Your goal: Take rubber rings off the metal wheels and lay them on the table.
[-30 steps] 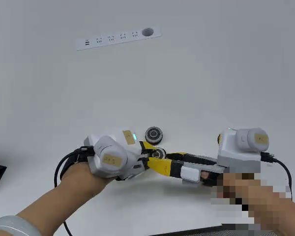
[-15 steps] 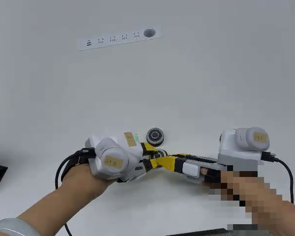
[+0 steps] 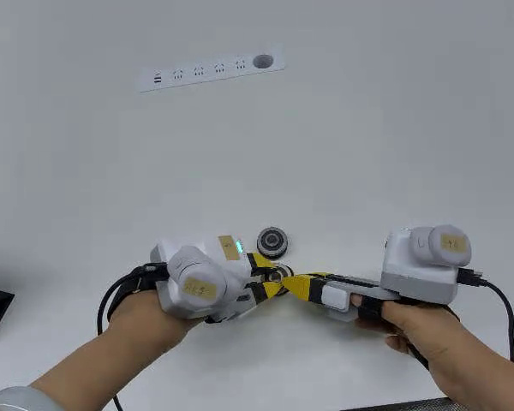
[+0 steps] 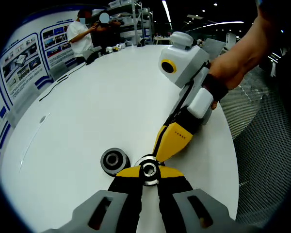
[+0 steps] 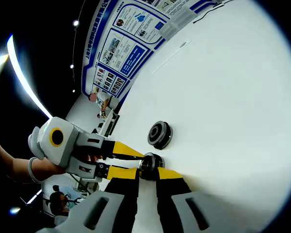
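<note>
Near the table [image 3: 343, 154] edge, the wheel [image 4: 149, 169] is clamped in the left gripper [image 4: 149, 174], bore facing back along it — the right gripper [image 5: 148, 174] apparently pinches it too. Both grippers level, nose to nose; second wheel [image 3: 271, 241] lies flat just behind.

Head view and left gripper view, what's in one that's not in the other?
The head view has the white power strip, plus the left gripper's body and the hand holding it. The left gripper view has people by wall posters and shelves. Both have the held wheel clamped between both grippers' jaws, the loose wheel beside it, and the right gripper.
</note>
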Demonstrator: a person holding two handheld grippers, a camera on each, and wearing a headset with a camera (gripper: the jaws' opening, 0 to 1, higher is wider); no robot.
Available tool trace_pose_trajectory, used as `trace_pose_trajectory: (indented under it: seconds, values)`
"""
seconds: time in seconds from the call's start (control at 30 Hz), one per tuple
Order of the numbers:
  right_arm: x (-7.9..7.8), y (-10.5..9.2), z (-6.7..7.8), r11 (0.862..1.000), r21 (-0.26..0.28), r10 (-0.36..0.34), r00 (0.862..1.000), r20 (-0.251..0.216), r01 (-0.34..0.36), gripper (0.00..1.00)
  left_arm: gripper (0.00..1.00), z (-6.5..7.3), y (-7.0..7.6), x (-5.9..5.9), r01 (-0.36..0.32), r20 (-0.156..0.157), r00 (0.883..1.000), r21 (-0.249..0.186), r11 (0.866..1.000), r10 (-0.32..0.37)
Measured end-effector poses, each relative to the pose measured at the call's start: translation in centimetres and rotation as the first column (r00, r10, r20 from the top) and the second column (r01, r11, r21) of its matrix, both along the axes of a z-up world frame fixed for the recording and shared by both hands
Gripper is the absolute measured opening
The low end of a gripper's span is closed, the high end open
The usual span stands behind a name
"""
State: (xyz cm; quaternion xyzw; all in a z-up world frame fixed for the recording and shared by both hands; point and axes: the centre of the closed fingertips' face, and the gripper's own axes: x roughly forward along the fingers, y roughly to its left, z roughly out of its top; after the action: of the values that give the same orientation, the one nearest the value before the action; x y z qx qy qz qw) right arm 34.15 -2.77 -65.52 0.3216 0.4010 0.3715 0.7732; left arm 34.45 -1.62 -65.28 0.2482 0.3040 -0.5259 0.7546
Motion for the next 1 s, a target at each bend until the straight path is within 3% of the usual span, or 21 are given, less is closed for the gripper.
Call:
trace_pose_trajectory:
  seconds: [0.2,0.43,1.0]
  values:
    - [0.23,-0.31,-0.57,0.999,-0.036,-0.014,1.0,-0.004,0.013,0.06,0.11,-0.02,-0.01,0.0,0.003,0.0,1.0,0.002,1.0,-0.003]
    - [0.26,-0.37,-0.53,0.999,-0.045,-0.013,1.0,0.007,0.013,0.05,0.11,0.03,-0.06,-0.02,0.004,0.0,1.0,0.003,1.0,-0.004]
    - [0.29,-0.34,-0.15,0.987,-0.158,0.04,0.993,0.113,-0.022,0.02,0.11,0.13,-0.1,-0.01,0.003,-0.004,1.0,0.014,1.0,-0.003]
